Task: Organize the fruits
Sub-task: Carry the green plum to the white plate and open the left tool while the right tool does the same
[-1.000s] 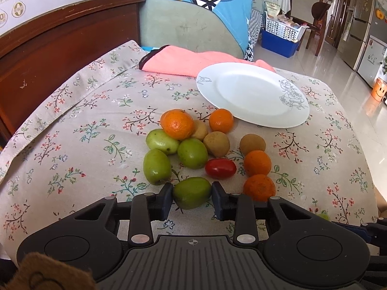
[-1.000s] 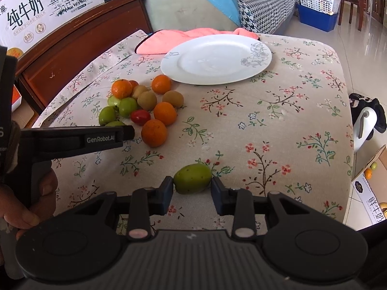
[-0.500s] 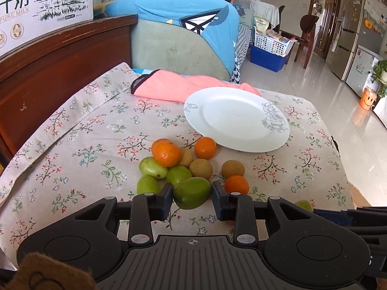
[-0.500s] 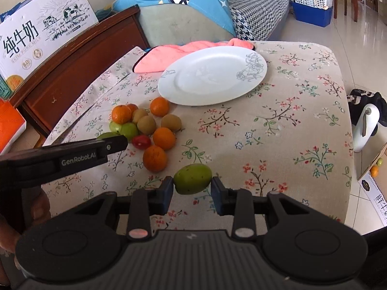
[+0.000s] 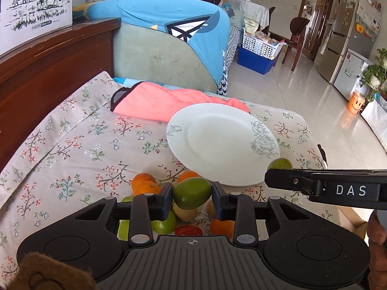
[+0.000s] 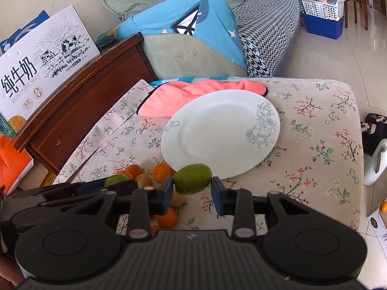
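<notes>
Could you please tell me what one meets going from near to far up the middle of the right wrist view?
Green fruit held in the right gripper → white plate → pink cloth → blue cover on the sofa.

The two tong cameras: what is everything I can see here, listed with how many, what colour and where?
Plate: one, white with grey flower print, on the floral tablecloth, nothing on it.
Towel: one, pink, behind the plate.
Loose fruit pile: several orange, green, brownish and one red, on the cloth near the plate; exact count hidden.
Milk carton box: one, white, on the wooden headboard.
Left tongs: shut on a green fruit.
Right tongs: shut on another green fruit.
</notes>
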Demonstrator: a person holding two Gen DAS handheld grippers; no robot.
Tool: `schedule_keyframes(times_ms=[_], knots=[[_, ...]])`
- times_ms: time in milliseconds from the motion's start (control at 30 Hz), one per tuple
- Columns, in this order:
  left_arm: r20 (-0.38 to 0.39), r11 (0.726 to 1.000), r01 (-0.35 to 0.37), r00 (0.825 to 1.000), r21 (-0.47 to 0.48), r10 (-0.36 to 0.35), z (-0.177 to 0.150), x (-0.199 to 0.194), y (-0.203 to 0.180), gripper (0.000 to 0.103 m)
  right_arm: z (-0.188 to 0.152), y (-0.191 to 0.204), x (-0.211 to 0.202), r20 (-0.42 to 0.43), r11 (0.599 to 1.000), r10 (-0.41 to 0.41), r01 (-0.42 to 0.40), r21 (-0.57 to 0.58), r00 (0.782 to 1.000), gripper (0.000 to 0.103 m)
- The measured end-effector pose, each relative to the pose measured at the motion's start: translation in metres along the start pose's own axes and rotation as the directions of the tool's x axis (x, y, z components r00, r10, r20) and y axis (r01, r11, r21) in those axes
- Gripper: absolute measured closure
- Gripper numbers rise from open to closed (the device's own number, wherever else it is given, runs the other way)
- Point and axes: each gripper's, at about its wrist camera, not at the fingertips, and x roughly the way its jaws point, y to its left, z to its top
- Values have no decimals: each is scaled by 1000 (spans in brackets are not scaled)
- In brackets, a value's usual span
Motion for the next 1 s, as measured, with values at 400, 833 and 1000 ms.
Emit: schedule_keyframes(times_ms=[400,833,1000], knots=[[-15,998,21,1000,52,-21,29,39,-5,71,24,-9,38,-25,1000,-16,16,10,1000,69],[-65,999,27,998,46,-24,40,74,-5,71,31,-25,65,-60,995,-66,71,71,996,69],[-58,999,20,998,44,-18,45,79,-6,71,35,-29,71,-61,992,-67,73,103,996,69]])
